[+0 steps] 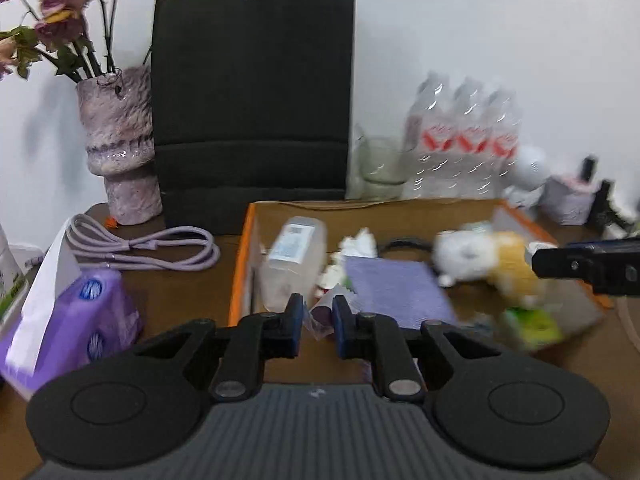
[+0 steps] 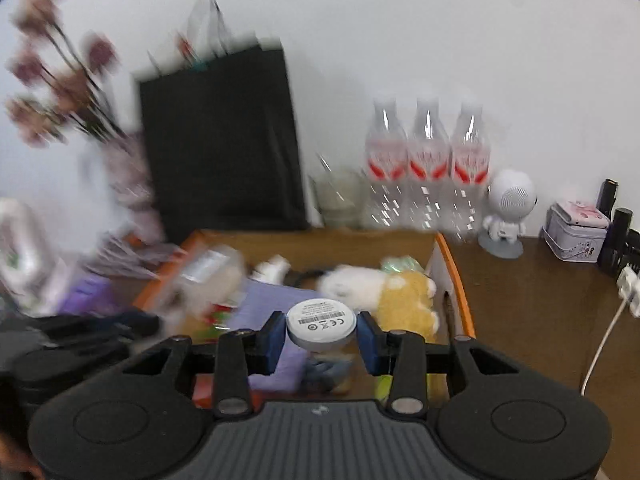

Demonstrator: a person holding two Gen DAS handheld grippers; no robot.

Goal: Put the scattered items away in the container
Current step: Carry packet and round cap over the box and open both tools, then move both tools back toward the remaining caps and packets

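Note:
An orange-edged cardboard box (image 1: 240, 264) lies on the brown table and holds a clear plastic bottle (image 1: 294, 260), a purple cloth (image 1: 396, 292), a white and yellow plush toy (image 1: 484, 260) and crumpled wrappers. My left gripper (image 1: 316, 326) is shut on a small clear plastic packet (image 1: 320, 318) over the box's near edge. My right gripper (image 2: 322, 336) is shut on a round white puck-shaped device (image 2: 321, 322) above the box (image 2: 456, 276). The right gripper also shows in the left wrist view (image 1: 592, 268) at the right.
A purple tissue pack (image 1: 76, 320) and a lilac cable (image 1: 144, 248) lie left of the box. Behind it stand a vase of dried roses (image 1: 120, 148), a black paper bag (image 1: 256, 104), a glass (image 1: 380, 164) and water bottles (image 2: 428, 160). A white figurine (image 2: 506, 212) and a tin (image 2: 576, 236) stand at the right.

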